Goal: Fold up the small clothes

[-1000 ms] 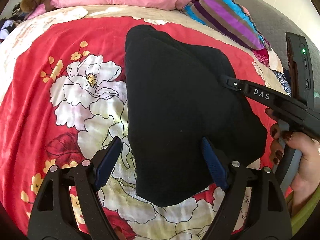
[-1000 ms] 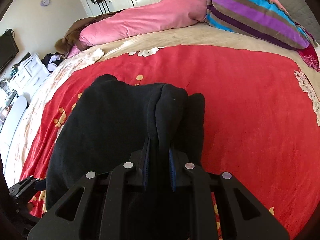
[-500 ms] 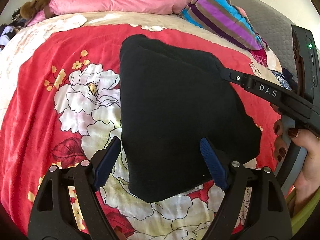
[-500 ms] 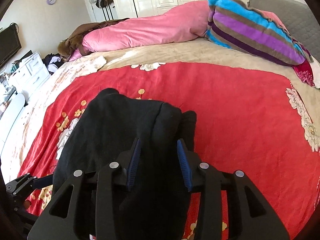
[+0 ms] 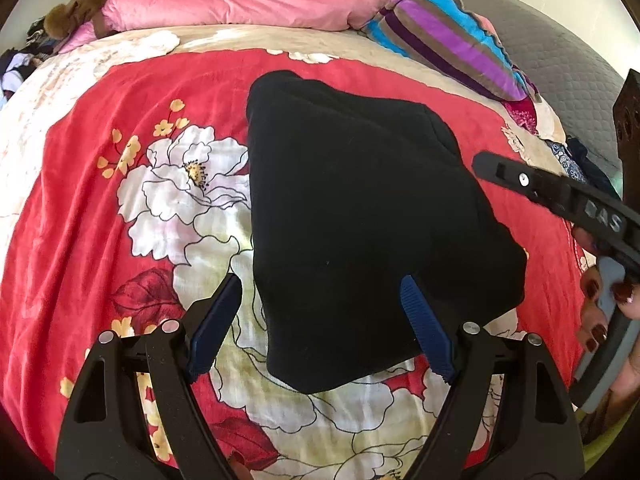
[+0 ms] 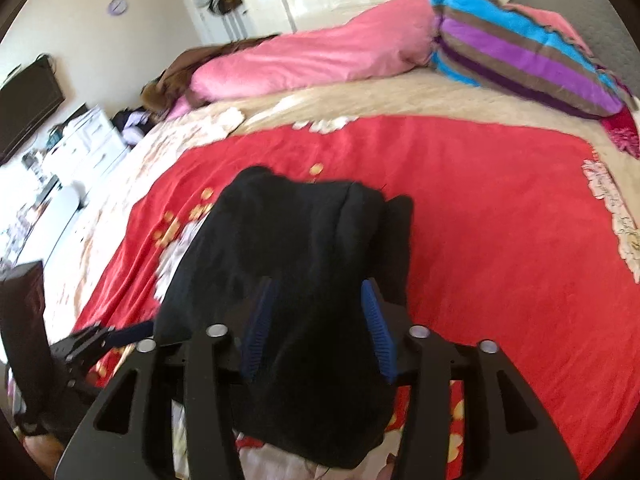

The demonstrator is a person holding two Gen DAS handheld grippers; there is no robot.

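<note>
Left wrist view: the left gripper (image 5: 320, 326) hovers with jaws wide apart, gripping nothing; the folded black garment (image 5: 360, 220) lies on the bed (image 5: 80, 200), its long axis running away from the jaws, its near end between them.

Right wrist view: the right gripper (image 6: 318, 320) has its jaws opening, the black garment (image 6: 300, 248) loose between them, stretching ahead.

Red floral blanket (image 5: 100, 220) on the bed, pink duvet (image 5: 248, 0), striped pillow (image 5: 452, 48), wall clock (image 6: 117, 5), television (image 6: 28, 108), white dresser (image 6: 92, 140)
</note>
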